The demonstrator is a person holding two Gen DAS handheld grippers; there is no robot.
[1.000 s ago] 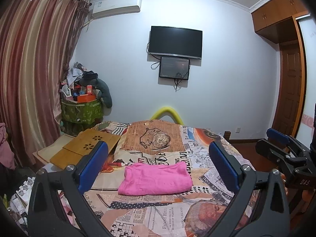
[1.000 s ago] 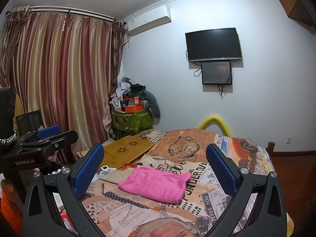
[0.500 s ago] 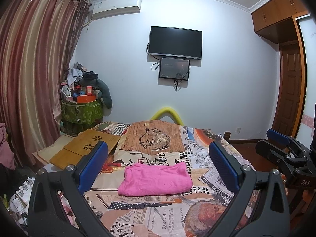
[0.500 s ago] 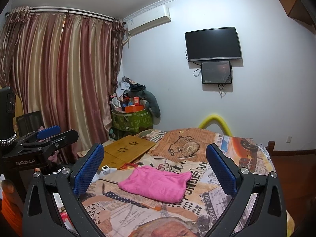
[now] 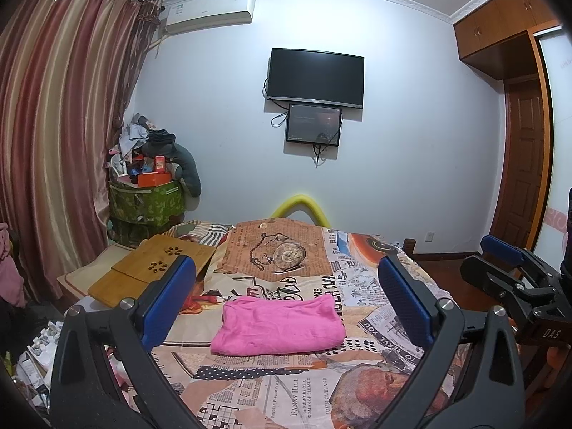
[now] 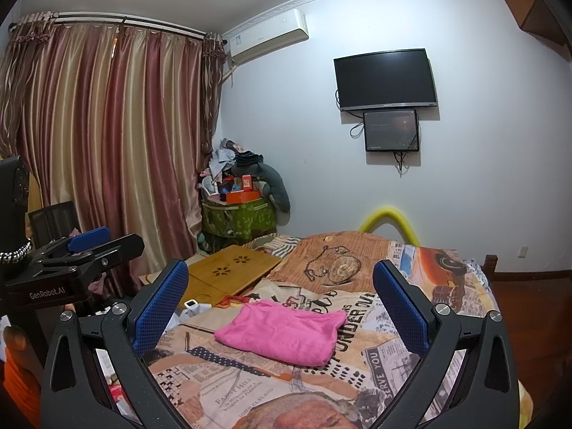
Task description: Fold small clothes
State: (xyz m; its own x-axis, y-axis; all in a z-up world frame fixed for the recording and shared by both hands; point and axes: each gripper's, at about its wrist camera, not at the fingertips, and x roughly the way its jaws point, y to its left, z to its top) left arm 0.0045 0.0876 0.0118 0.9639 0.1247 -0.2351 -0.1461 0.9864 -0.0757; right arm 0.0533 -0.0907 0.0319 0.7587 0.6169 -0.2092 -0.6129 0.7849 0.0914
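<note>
A pink garment (image 5: 279, 325) lies folded into a flat rectangle on the bed's newspaper-print cover (image 5: 307, 393); it also shows in the right wrist view (image 6: 286, 330). My left gripper (image 5: 286, 300) is open and empty, held above and short of the garment. My right gripper (image 6: 282, 300) is open and empty, also back from the garment. Each gripper shows at the edge of the other's view: the right one (image 5: 514, 279) at the far right, the left one (image 6: 82, 254) at the far left.
A wooden lap desk (image 5: 150, 271) lies at the bed's left side. A green bin piled with clutter (image 5: 150, 200) stands by the curtain (image 5: 53, 143). A red item (image 5: 203, 300) lies left of the garment. A wooden door (image 5: 525, 171) stands at the right.
</note>
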